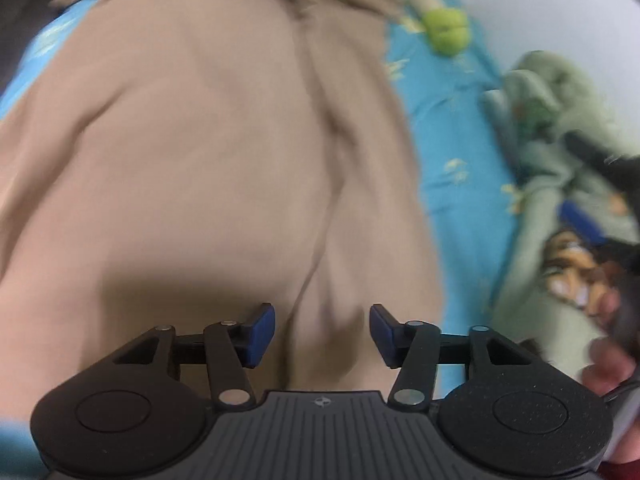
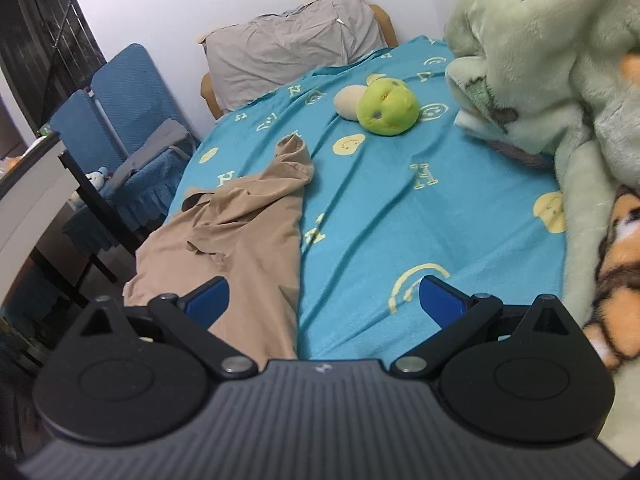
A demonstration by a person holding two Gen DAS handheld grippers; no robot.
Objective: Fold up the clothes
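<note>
The tan garment (image 2: 236,236) lay crumpled along the left side of the bed's blue sheet (image 2: 420,208). The left hand-held gripper (image 1: 322,334) hovered over it, fingers apart and empty; the right hand-held gripper (image 2: 324,300) was spread wide, holding nothing.

Each hand-held gripper (image 1: 322,334) (image 2: 324,302) has a ribbed grey body, black linkages, silver pivots, blue pads (image 1: 262,334).

Your garment (image 2: 240,232) is plain tan on a turquoise bed sheet (image 2: 420,216) printed with pale yellow smileys and letters. At 12 o'clock sits a lime-green plush toy (image 2: 387,107); at 3 o'clock, a pale green blanket (image 2: 552,60). Both hand-held grippers carry blue pads (image 2: 208,300).
</note>
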